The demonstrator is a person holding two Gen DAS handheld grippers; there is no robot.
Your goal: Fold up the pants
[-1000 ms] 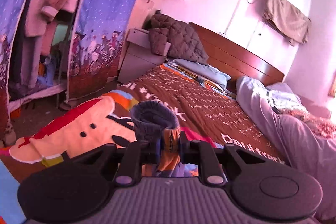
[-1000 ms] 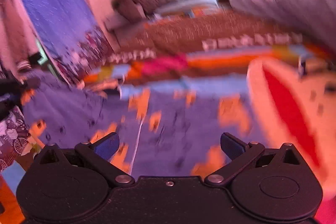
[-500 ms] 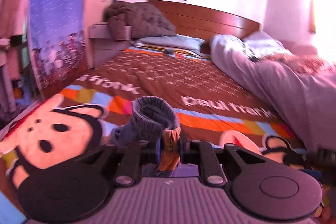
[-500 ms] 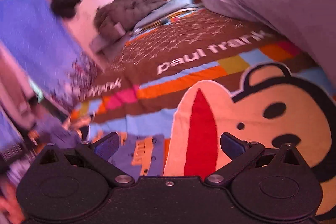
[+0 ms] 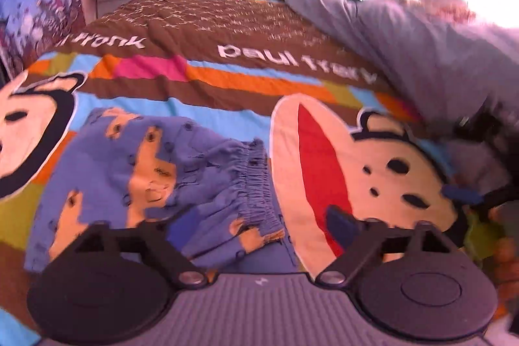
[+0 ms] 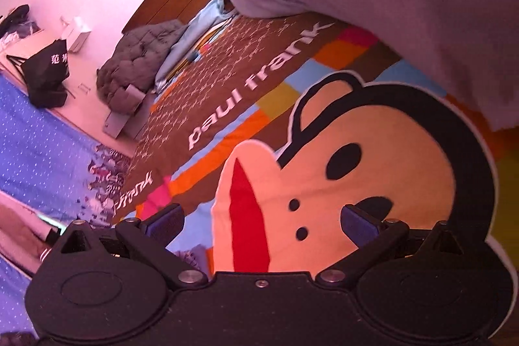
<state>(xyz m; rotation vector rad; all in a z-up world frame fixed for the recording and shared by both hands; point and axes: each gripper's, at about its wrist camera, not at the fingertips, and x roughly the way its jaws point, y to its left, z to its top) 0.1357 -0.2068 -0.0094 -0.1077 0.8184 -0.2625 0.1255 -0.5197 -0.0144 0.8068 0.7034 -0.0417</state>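
While its jaws are opening over them, left gripper [image 5: 259,222] clear of one pants [image 5: 155,171] on bedspread [image 5: 227,86], right gripper [image 6: 261,221] wide, empty, two monkey faces in left view, one in right.

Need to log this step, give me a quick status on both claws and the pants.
Left claw opening, nothing between its fingers. Right claw open, empty. Pants lying on the bedspread, waistband showing. Nothing in the way.
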